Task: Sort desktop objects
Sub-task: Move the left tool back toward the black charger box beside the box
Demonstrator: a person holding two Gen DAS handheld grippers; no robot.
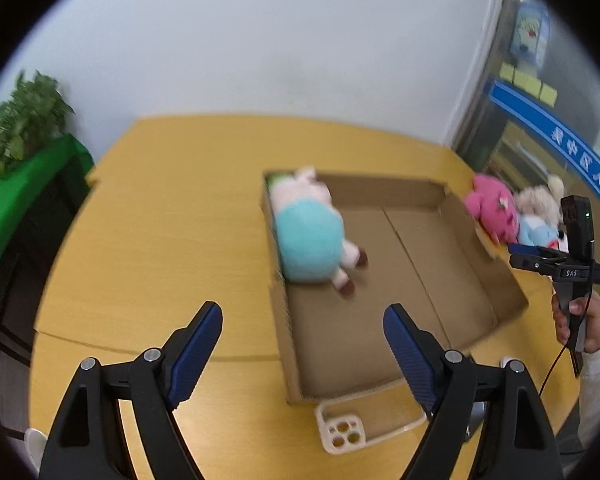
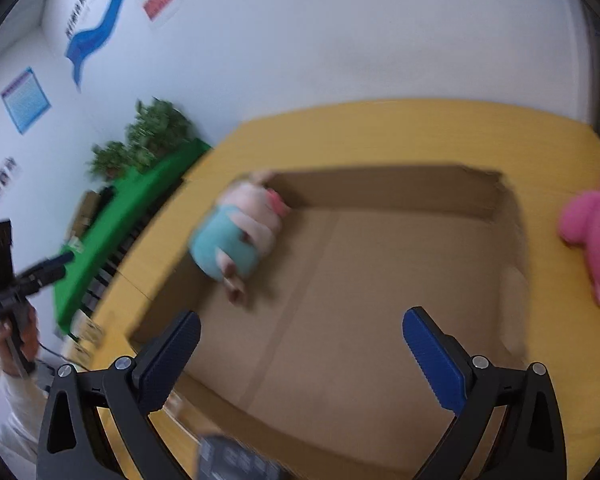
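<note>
Right gripper (image 2: 300, 356): jaws released, nothing between them, positioned above the near half of the cardboard box (image 2: 380, 280). Left gripper (image 1: 302, 354): jaws spread, unloaded, over the box's near-left corner. The pig plush (image 2: 236, 236), in a teal garment, lies inside the box against its far-left wall, well ahead of both grippers. A pink plush (image 2: 596, 232) rests on the desk (image 2: 380, 136) outside the box's right wall.
</note>
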